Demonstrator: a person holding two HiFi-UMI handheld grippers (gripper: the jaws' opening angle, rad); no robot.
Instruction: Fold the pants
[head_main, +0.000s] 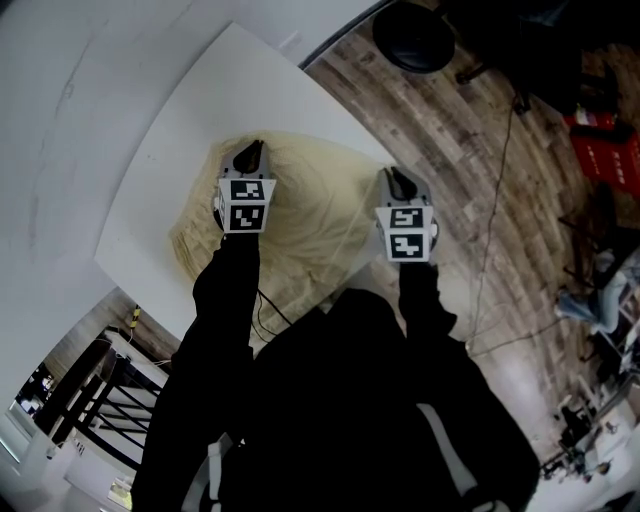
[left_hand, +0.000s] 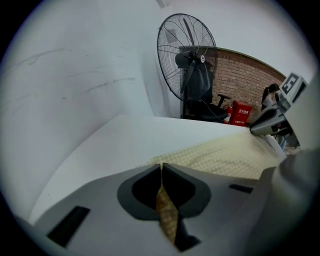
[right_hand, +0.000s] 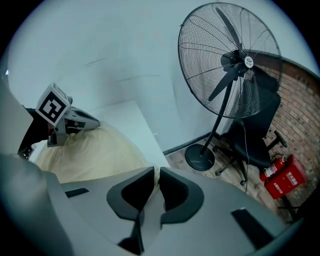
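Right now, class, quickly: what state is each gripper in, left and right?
Left gripper: shut on a fold of the pants.
Right gripper: shut on the pants as well.

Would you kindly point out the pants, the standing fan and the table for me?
pants (head_main: 310, 210), head view, middle of the cream cloth.
standing fan (right_hand: 234, 62), right gripper view, its hub.
table (head_main: 250, 100), head view, a bare white part of its top.
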